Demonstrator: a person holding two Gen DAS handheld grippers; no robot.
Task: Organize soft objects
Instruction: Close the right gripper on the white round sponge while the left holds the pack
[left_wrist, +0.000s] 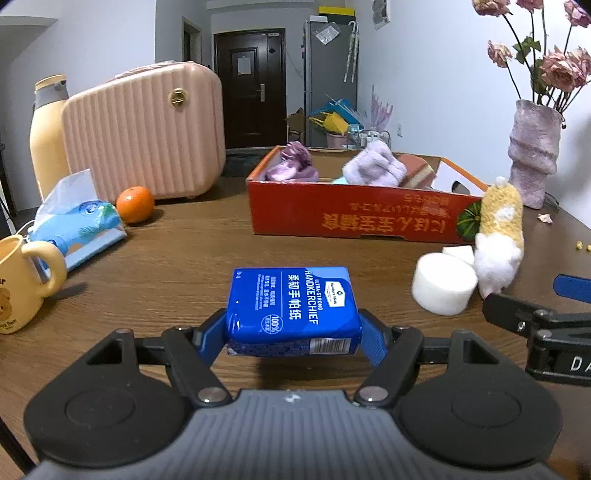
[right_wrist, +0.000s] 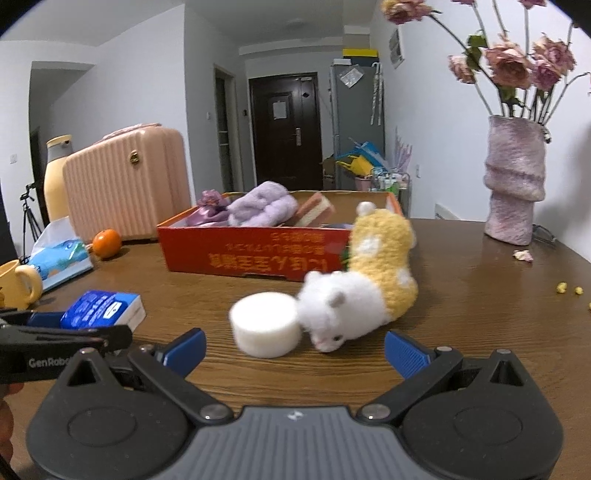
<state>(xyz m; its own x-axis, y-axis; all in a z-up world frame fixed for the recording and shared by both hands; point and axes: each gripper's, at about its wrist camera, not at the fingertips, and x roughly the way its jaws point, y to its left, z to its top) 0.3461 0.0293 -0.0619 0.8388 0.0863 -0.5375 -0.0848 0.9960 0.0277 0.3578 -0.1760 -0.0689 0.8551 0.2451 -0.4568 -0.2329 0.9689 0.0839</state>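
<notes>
left tongs (left_wrist: 293, 328) clamped on blue tissue pack (left_wrist: 293, 306), red box (left_wrist: 354, 212) straight ahead. right tongs (right_wrist: 293, 349) apart, plush toy (right_wrist: 364, 295) just in front.

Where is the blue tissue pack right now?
The blue tissue pack is clamped in the left gripper, above the table, in front of the red box.

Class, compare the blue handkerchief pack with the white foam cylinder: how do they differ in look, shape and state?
The handkerchief pack is blue, printed and box-shaped; the foam cylinder is plain white and round. The pack is clamped in the left gripper, lifted above the table; the cylinder rests on the table, ungripped, touching the plush toy. Both are outside the red box.
</notes>
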